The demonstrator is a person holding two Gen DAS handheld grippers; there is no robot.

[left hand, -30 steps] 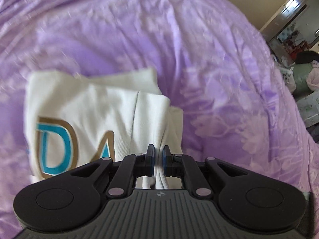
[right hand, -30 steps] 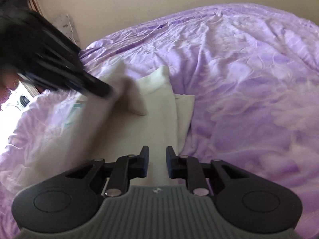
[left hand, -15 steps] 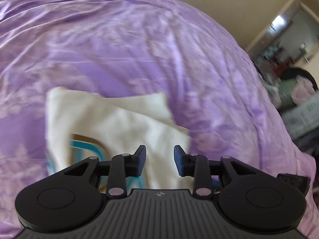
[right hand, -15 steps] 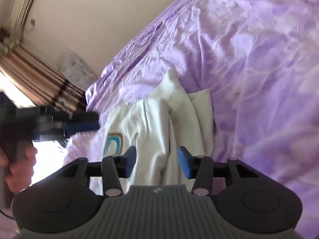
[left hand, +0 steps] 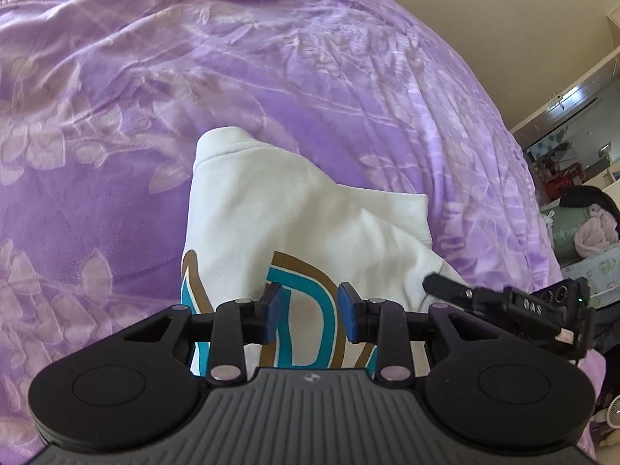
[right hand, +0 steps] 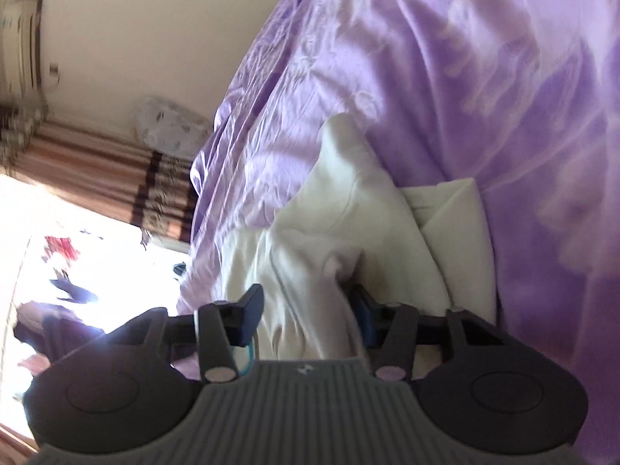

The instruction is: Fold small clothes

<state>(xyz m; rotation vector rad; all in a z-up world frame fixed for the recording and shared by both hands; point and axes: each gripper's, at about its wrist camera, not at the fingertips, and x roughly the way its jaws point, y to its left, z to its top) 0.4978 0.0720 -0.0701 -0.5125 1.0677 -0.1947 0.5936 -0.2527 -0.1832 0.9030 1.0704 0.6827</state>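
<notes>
A small white top (left hand: 294,213) with teal and gold letters lies partly folded on the purple bedspread (left hand: 155,97). My left gripper (left hand: 310,317) hovers open just above the printed letters, with nothing pinched between its pads. The right gripper's black body (left hand: 503,304) enters from the right, its fingertip at the garment's right edge. In the right wrist view the right gripper (right hand: 306,314) straddles a raised ridge of the white top (right hand: 348,201). Its jaws are closing, still wide apart, and the cloth between them is not squeezed.
The bedspread (right hand: 484,77) spreads in all directions around the garment. A bright window, a striped curtain (right hand: 97,170) and a covered fan (right hand: 170,128) are to the left of the bed. A doorway with piled clutter (left hand: 581,217) lies beyond the bed's right edge.
The left gripper opened, let go of the white fabric and shifted over the printed letters. The right gripper opened, rolled and came down onto the garment's fold.
</notes>
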